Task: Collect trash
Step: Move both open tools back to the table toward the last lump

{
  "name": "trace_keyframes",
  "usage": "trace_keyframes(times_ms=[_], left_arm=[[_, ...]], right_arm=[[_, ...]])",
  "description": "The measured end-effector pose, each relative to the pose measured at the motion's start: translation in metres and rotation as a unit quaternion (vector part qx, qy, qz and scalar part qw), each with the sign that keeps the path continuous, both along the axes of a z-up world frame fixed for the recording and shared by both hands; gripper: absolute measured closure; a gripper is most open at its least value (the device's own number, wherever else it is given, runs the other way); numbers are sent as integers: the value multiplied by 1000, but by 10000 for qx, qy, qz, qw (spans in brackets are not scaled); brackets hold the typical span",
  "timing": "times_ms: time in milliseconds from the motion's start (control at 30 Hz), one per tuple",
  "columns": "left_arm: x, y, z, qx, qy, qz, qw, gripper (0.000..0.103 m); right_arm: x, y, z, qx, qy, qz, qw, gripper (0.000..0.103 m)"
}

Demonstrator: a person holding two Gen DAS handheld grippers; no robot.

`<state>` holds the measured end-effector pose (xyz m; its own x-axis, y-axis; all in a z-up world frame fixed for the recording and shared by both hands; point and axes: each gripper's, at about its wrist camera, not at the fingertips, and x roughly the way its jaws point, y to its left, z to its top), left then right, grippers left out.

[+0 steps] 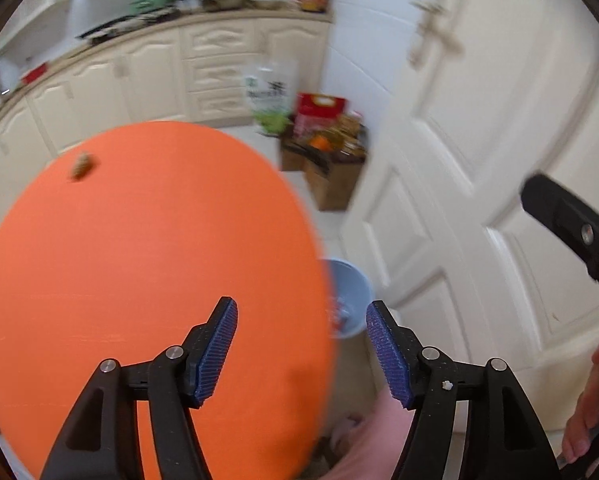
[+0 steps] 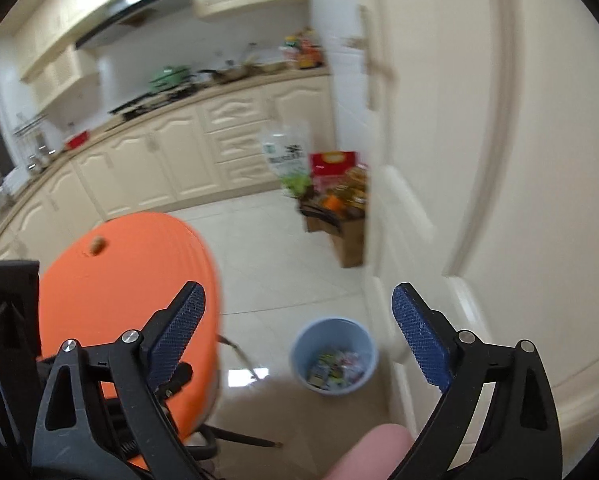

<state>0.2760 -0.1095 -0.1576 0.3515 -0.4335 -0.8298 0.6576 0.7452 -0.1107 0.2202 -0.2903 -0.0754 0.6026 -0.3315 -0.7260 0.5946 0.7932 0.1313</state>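
Blue bin (image 2: 334,356) on the floor holds wrappers; left tongs (image 1: 301,346) and right tongs (image 2: 299,332) both apart, empty.

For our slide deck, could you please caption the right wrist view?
Open, empty right gripper above a blue bin of trash on the kitchen floor, beside an orange round table bearing one small scrap.

Orange round table (image 1: 139,260); cream cabinets (image 2: 171,160); white door (image 1: 479,160); cardboard box w/ groceries (image 2: 339,216).

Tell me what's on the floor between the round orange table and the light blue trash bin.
Mostly bare pale tile floor, with one thin dark table leg slanting across it beside the round orange table, short of the light blue trash bin. The right wrist view shows it.
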Motion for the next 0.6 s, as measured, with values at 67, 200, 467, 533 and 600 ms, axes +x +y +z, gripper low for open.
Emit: trace_keyframes(times_ms=[67,200,467,533,600], left_arm=[[15,32,11,-10,-41,337,9994,40],[39,89,28,73,-156,1001,9948,39],[92,173,38,343,-178,1972,9796,39],[108,199,38,350,-174,2251,9736,39],[122,201,35,367,-118,2398,9701,39]], right_arm=[[23,20,0,-30,43,289,9996,9],[73,58,-10,20,122,812,9966,9],[212,134,-53,204,576,1977,9784,9],[244,153,-60,202,635,2231,9725,9],[272,165,-67,184,675,2379,9688,9]])
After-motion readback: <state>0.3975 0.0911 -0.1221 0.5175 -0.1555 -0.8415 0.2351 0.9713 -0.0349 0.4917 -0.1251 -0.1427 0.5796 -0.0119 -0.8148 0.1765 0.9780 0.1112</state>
